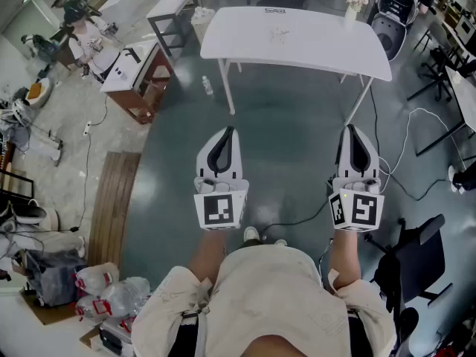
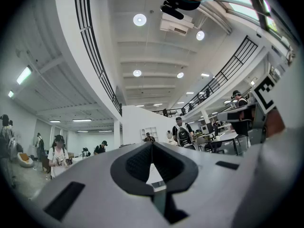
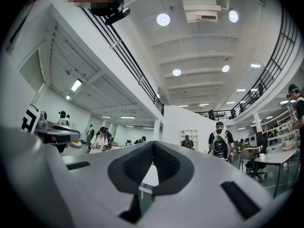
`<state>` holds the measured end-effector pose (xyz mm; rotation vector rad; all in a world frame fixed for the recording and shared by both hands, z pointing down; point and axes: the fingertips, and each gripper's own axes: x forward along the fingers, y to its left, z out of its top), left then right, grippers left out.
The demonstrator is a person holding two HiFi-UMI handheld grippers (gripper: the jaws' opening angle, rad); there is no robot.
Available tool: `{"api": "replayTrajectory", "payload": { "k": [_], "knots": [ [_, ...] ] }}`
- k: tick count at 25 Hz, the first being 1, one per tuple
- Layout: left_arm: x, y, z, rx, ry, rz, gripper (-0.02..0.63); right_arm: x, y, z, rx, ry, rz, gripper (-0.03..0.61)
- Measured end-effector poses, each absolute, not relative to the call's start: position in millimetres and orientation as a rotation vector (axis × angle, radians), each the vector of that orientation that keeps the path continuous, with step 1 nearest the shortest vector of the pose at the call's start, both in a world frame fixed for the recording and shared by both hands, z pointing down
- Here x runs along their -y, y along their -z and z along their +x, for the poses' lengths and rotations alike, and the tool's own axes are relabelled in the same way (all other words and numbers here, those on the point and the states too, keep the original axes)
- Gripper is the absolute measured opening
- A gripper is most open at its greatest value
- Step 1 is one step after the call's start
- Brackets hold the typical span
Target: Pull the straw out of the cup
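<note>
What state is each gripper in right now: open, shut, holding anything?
Left gripper: shut, jaw tips together, holding nothing.
Right gripper: shut, jaw tips together, holding nothing.

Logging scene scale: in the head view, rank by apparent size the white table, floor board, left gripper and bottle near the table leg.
1. white table
2. wooden floor board and left gripper: these look alike, and the gripper is nearer the camera, so they are left unranked
3. bottle

Lab hall with white table [image 1: 297,43], mezzanine railing [image 3: 142,85]
</note>
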<state>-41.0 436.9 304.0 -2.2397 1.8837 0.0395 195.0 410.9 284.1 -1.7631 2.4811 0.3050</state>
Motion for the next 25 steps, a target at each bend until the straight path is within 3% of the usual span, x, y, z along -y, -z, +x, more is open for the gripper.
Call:
{"api": "replayTrajectory", "payload": {
  "k": [25],
  "knots": [
    [-385.0, -325.6, -133.0, -1.841, -0.065, -2.318, 0.008, -364.8, -304.1, 92.5, -2.481, -0.266, -1.804, 0.002]
  ]
}}
